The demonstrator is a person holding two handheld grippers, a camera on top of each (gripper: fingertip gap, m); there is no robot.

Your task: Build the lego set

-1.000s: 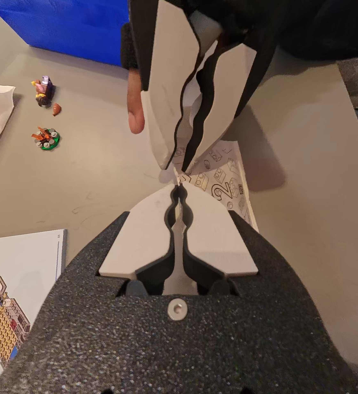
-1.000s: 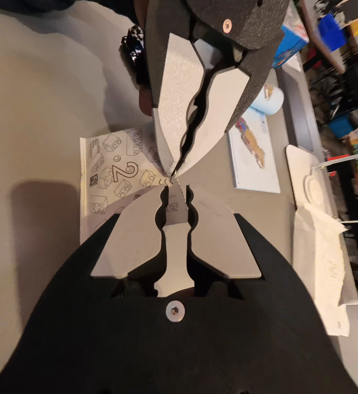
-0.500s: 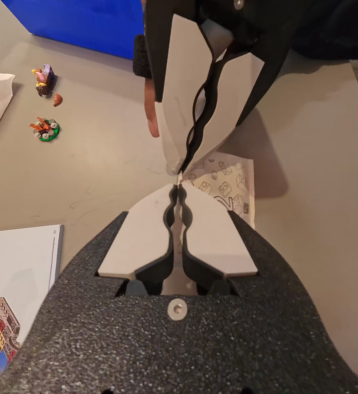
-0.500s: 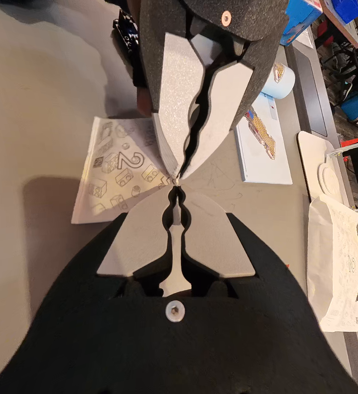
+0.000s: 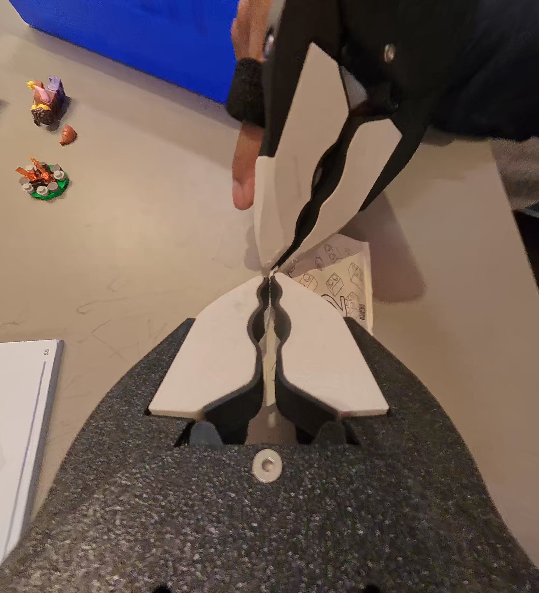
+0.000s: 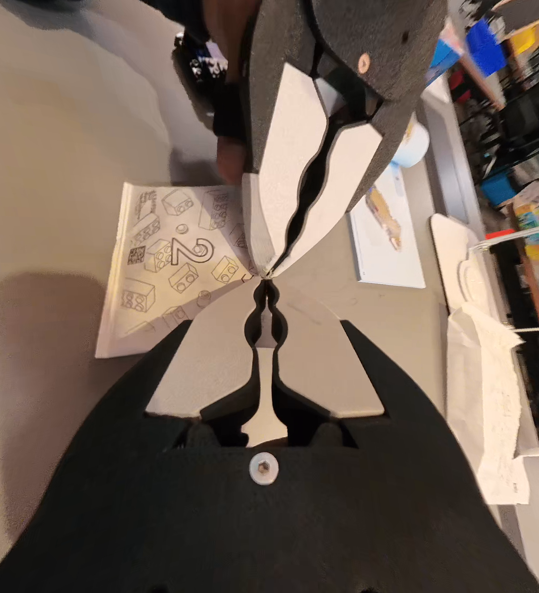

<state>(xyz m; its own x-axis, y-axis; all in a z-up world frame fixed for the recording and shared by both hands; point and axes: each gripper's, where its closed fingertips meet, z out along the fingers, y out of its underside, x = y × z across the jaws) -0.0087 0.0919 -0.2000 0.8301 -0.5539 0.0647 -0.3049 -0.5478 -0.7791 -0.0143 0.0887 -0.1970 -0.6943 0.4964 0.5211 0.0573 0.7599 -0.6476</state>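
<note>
- the left gripper [image 5: 268, 279] sits in the lower middle of its own frame, jaws narrowed right down and pinching the top edge of a white paper bag [image 5: 342, 282] printed with line drawings of toy bricks.
- the right gripper [image 6: 265, 281] is in the same state in its view: its pale fingers [image 6: 229, 337] are closed down onto the same edge of the bag [image 6: 165, 256], tip to tip with the other gripper.
- in each view the opposite gripper comes down from the top centre of the frame, and the two sets of tips meet at the frame's middle.
- the bag hangs from the pinched edge; its printed face fills the left middle of the right wrist view and shows only as a strip right of centre in the left wrist view.
- a grey table [image 5: 133, 256] lies under everything.
- a hand [image 5: 245, 160] in a black fingerless glove shows upper centre in the left view, beside the right gripper's body.
- upper left in the left view: a small brick-built campfire on a green round plate [image 5: 42, 179], a purple and brown brick figure [image 5: 48, 101] and a loose brown piece [image 5: 68, 134], all well apart from the grippers.
- a blue box [image 5: 127, 38] fills the top left in that view.
- an open instruction booklet [image 5: 8, 433] lies at the lower left edge.
- in the right view, a second crumpled white bag [image 6: 492, 401] lies at the right edge.
</note>
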